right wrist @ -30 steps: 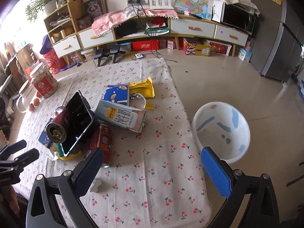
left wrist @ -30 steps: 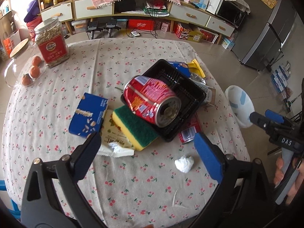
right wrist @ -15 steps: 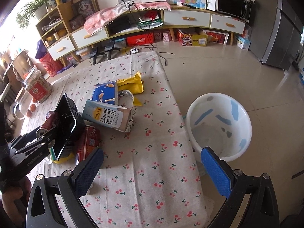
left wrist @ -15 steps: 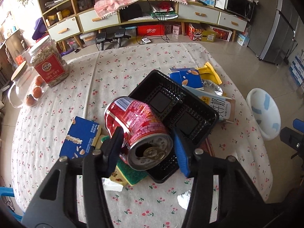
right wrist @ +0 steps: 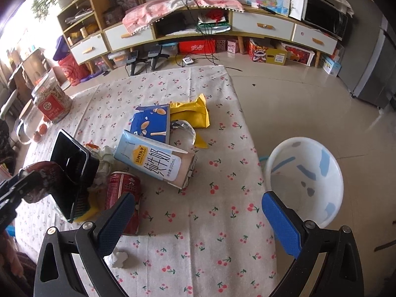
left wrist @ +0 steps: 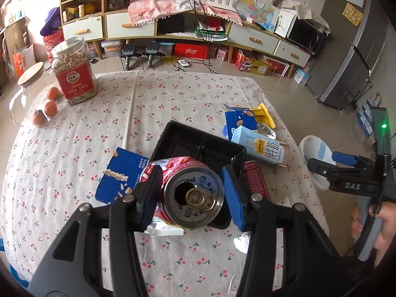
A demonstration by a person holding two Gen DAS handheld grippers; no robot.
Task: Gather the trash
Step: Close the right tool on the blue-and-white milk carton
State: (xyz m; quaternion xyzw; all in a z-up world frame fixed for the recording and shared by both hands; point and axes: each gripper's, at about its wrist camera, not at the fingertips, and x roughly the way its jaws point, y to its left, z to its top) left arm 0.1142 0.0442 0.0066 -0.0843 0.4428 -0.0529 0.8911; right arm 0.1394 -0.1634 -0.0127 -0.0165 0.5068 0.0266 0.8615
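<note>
Left claw [left wrist: 191, 195] pinches the crumpled red can [left wrist: 190, 193] across its body, lifted just over the black tray [left wrist: 198, 143]. Likely empty: light, thin-walled, dents easily, slick; mid-body hold looks right. Right claw [right wrist: 198, 220] spread, empty, above the surface [right wrist: 198, 247] near white bin [right wrist: 307, 180].

A home living room: a long low wooden sideboard with white drawers [right wrist: 262, 26], a grey steel fridge [left wrist: 356, 49], and a cherry-print cloth-covered worktop [right wrist: 203, 222].
</note>
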